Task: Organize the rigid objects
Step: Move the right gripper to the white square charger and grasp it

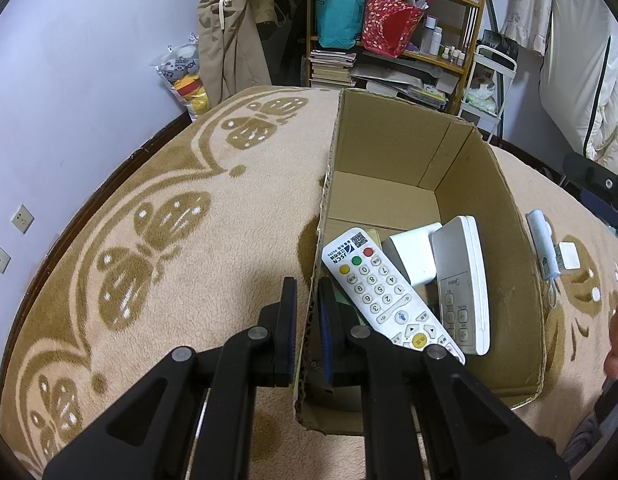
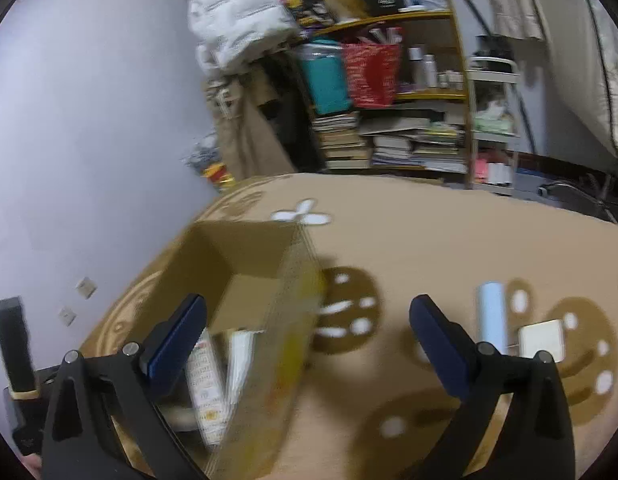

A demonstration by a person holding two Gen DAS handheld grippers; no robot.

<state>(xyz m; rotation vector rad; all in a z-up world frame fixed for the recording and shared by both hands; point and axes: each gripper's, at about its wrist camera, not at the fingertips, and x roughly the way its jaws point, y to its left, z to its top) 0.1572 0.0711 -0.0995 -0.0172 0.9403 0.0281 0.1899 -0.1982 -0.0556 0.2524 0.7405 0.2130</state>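
Pinched on the near left wall of the cardboard box [image 1: 461, 168], the left gripper [image 1: 307, 292] has one finger outside the cardboard and one inside, clamped on the wall and steadying the box on the patterned blanket [image 1: 149, 208]. Just past that inner finger, inside the box, lie a white remote with coloured buttons [image 1: 385, 292], a white block [image 1: 415, 254] behind it, and a second, longer white remote [image 1: 463, 280] leaning against the right wall.

Across the box, the right gripper [image 2: 309, 316] has its jaws spread wide with nothing between the pads; it hangs over the box's right wall. Its view is smeared by motion, so whether it is clear of the rim is hard to say. To its right on the blanket, outside the box, lie a pale blue cylindrical object [image 2: 491, 316] and, just beside it, a small white adapter [image 2: 543, 338].

Those two look like the remaining items. The sensible move is to bring the open right gripper squarely over the blue cylinder, fingers straddling its narrow width near the middle, close firmly, then lift clear of the rim before lowering it into the free floor at the box's far end. The left hold should not let go meanwhile.
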